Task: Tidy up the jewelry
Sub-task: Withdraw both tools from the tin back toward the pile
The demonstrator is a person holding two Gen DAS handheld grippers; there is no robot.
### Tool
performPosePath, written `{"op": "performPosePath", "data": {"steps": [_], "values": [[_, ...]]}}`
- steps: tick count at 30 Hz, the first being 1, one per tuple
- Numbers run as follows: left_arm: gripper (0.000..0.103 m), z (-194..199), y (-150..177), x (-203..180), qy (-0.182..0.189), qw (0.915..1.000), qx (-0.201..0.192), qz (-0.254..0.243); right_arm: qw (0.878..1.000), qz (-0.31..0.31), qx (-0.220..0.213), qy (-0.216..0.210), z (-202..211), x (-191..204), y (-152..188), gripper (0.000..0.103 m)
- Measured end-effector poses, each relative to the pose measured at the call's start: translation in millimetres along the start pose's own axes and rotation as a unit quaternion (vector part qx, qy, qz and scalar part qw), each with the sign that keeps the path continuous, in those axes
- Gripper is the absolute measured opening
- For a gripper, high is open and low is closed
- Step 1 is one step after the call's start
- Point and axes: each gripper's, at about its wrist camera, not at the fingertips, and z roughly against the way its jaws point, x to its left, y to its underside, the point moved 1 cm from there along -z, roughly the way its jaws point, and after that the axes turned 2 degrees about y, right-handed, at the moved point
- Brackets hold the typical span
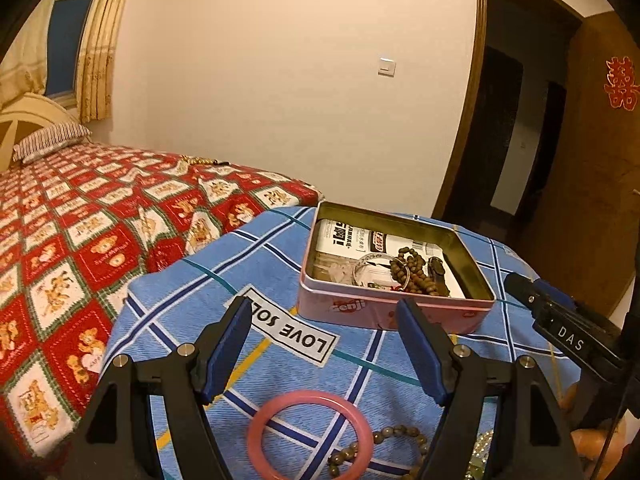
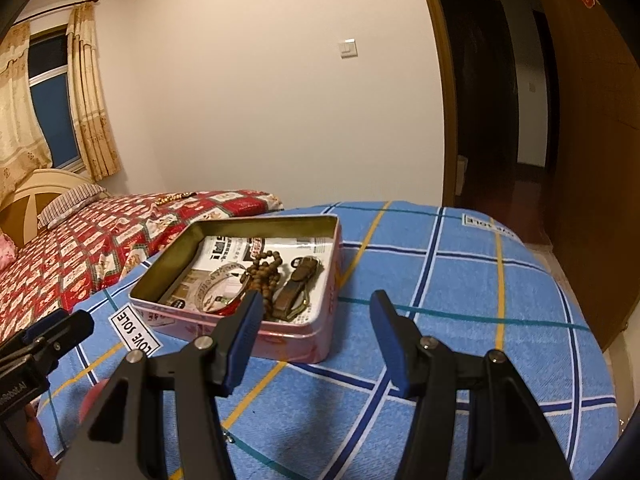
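Observation:
A pink tin box [image 1: 400, 312] stands open on the blue checked cloth [image 1: 224, 264]; it also shows in the right wrist view [image 2: 296, 340]. It holds a brown bead string [image 1: 416, 276], a clear bangle [image 1: 370, 266] and a dark strap [image 2: 296, 284]. A pink bangle [image 1: 256, 432] and a brown bead bracelet [image 1: 396, 434] lie on the cloth. My left gripper [image 1: 326, 312] is open and empty above the pink bangle, short of the tin. My right gripper [image 2: 316, 306] is open and empty at the tin's near right corner; it shows in the left wrist view [image 1: 520, 284].
A bed with a red patterned quilt [image 1: 80, 232] lies left of the table. A gold chain [image 1: 200, 160] lies on the quilt's far edge. A dark doorway [image 1: 512, 120] opens at the right. Orange and sparkly items [image 1: 484, 448] sit at the cloth's near right.

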Motion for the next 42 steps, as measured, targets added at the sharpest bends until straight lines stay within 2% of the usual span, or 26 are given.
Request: {"op": "performPosePath", "data": {"steps": [3, 12, 20, 23, 30, 36, 42], "values": [[0.074, 4.8, 2.2, -1.9, -0.011, 0.9999, -0.005, -0.009, 1.0, 0.005, -0.012, 0.006, 2.4, 2.0, 0.1, 0.064], [0.074, 21.3, 8.2, -6.0, -0.032, 0.999, -0.025, -0.02, 0.999, 0.026, -0.044, 0.012, 17.6, 11.0, 2.8, 0.065], [0.074, 37.6, 13.5, -15.0, -0.052, 0.9961, -0.056, -0.045, 0.996, 0.054, -0.073, 0.015, 37.6, 24.0, 10.3, 0.075], [0.074, 41.6, 14.7, -16.2, -0.058, 0.995, -0.065, -0.049, 0.996, 0.058, -0.074, 0.009, 42.2, 27.4, 13.9, 0.076], [0.074, 50.1, 18.0, -16.1, -0.07, 0.9933, -0.078, -0.049, 0.995, 0.033, -0.096, 0.019, 51.5, 18.6, 13.7, 0.078], [0.075, 51.4, 20.9, -11.3, -0.085, 0.9932, -0.072, -0.036, 0.993, 0.031, -0.11, 0.019, 57.8, 18.4, 13.8, 0.078], [0.077, 55.9, 23.9, -7.9, -0.073, 0.9944, -0.07, -0.028, 0.991, 0.026, -0.13, 0.025, 65.4, 16.3, 13.0, 0.078]]}}
